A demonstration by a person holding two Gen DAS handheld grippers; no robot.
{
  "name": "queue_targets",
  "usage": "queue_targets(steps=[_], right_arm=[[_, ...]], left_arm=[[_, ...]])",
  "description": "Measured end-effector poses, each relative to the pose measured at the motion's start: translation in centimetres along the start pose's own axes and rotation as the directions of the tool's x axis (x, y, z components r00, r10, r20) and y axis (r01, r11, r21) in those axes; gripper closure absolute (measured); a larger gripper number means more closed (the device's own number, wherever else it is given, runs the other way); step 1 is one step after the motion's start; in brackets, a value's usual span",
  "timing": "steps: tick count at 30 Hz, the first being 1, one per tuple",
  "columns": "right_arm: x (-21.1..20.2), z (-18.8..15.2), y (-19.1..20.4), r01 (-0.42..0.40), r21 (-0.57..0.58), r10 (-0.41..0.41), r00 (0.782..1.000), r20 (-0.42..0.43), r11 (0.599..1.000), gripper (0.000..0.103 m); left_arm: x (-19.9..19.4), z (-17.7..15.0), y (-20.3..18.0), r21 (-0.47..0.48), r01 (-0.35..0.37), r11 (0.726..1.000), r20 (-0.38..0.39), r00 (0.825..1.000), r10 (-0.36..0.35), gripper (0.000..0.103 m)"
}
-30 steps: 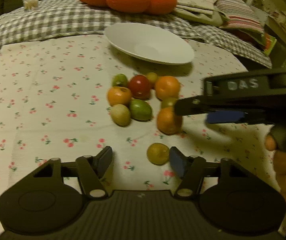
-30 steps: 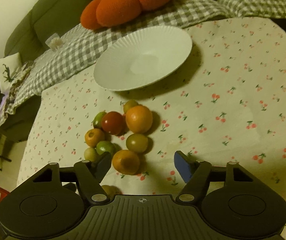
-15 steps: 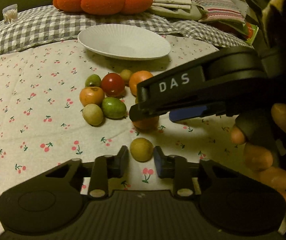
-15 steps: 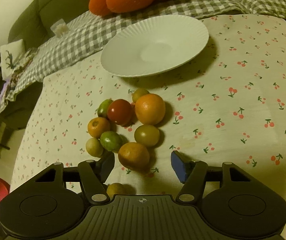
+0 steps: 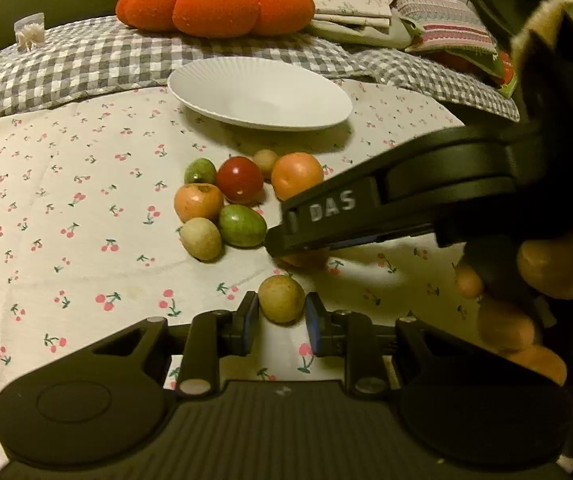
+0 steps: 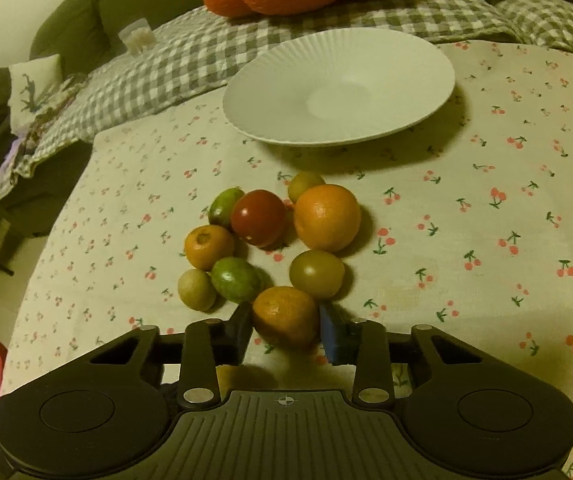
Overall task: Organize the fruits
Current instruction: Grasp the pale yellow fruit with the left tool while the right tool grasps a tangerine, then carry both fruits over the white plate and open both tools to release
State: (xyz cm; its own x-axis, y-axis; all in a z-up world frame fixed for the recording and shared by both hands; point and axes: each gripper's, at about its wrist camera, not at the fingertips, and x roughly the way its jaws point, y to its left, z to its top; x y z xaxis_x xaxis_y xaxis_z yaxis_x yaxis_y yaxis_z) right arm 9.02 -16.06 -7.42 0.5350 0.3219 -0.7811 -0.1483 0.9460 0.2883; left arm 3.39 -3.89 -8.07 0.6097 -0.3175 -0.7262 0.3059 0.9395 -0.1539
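Several small fruits lie in a cluster on the cherry-print cloth, in front of an empty white plate (image 5: 260,98), which the right wrist view (image 6: 338,86) also shows. My left gripper (image 5: 280,318) has its pads close on both sides of a small yellow-brown fruit (image 5: 281,298) on the cloth. My right gripper (image 6: 286,326) is closed on a small orange (image 6: 285,316) at the near edge of the cluster. A red tomato (image 6: 258,218), a larger orange (image 6: 326,217) and green fruits lie beyond. The right gripper's body (image 5: 366,208) crosses the left wrist view.
An orange pumpkin-shaped cushion (image 5: 214,0) lies on a grey checked blanket (image 5: 86,64) behind the plate. Folded cloths (image 5: 366,4) are at the back right. The cloth's left edge drops off toward the floor (image 6: 2,272).
Both grippers have closed in: the left around the yellow-brown fruit, the right onto the small orange. The right gripper has moved forward and down into the cluster.
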Motion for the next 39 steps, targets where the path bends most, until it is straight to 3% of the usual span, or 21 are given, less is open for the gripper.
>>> queue_targets(steps=[17,28,39], right_arm=[[-4.0,2.5,-3.1,-0.063,0.086,0.051,0.989,0.138,0.994,0.070],[-3.7,5.9,-4.5,-0.045,0.118,0.017,0.973,0.230,0.992,0.070],[-1.4,9.4,-5.5,0.032,0.134,-0.066,0.965,0.255,0.990,0.070]], left_arm=[[-2.1,4.5,3.2,-0.058,-0.022,0.998,0.112,0.993,0.028,0.080],[2.0,9.6,2.5,-0.002,-0.071,0.998,0.187,0.980,0.070,0.080],[5.6,12.2,2.2,0.005,-0.093,0.996,0.195,0.977,0.091,0.080]])
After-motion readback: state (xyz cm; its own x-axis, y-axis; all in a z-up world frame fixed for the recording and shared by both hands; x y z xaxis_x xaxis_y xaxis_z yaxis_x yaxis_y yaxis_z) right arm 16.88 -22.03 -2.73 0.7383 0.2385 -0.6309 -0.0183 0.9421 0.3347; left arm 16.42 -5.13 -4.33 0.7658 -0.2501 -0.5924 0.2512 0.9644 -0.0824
